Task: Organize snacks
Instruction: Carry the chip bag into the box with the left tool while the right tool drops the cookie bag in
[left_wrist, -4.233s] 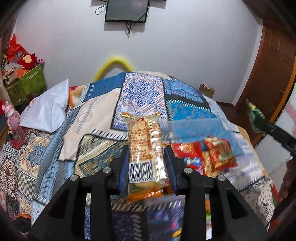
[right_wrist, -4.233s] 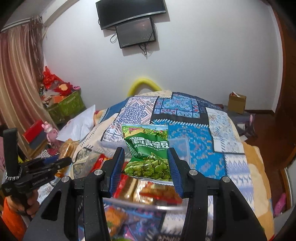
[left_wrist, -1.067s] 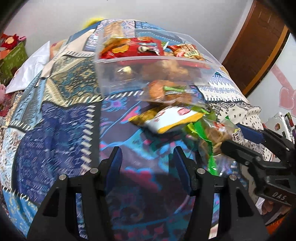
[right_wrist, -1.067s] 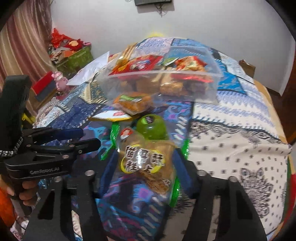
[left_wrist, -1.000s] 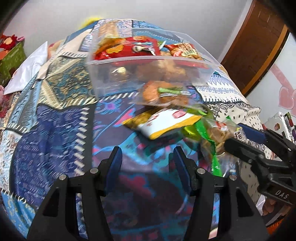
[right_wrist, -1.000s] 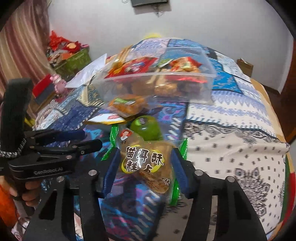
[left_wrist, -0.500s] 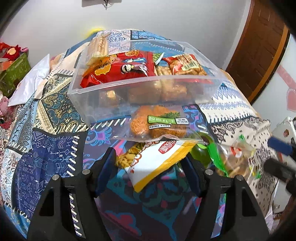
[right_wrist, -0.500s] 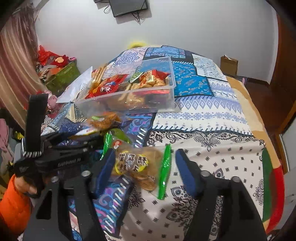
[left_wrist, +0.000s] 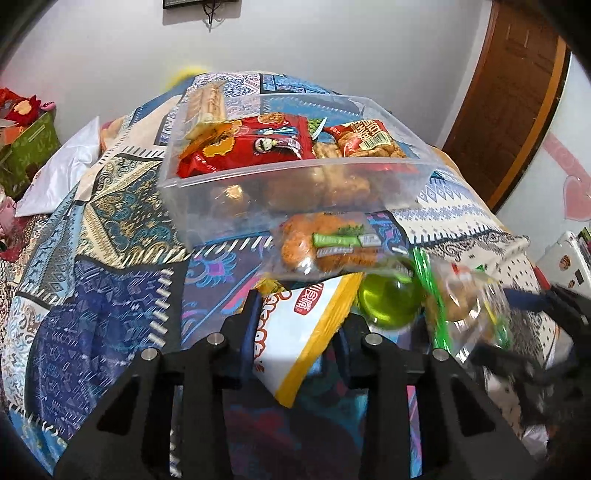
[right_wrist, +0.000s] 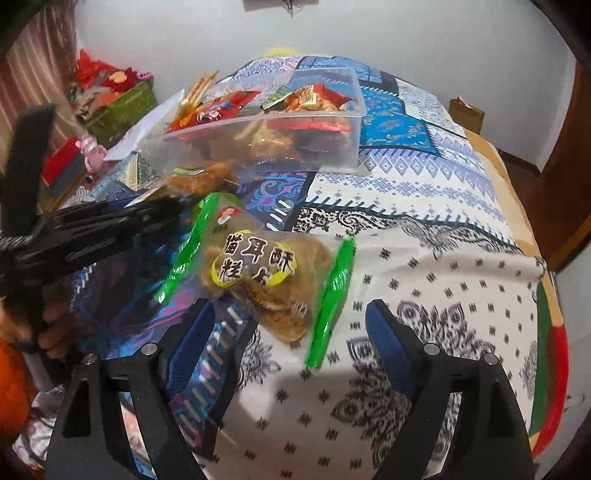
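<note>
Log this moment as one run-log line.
left gripper: jaws around white-yellow snack bag | right gripper: open, near green-edged pastry bag | clear bin: part-filled

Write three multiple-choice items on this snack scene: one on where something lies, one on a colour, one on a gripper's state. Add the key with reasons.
1. Where does the white and yellow packet lie?
A. inside the clear tub
B. between the left gripper's fingers, on the bedspread
C. on the pillow

2. What colour are the side strips of the bag with the yellow label?
A. green
B. red
C. blue

3. How is the right gripper set?
A. shut on the bag
B. shut on nothing
C. open, with the bag in front of it

Key: 1 B, the left gripper has a finger on each side of it, near the clear tub; 2 A, both sealed edges are bright green; 3 C, its fingers stand wide apart.
</note>
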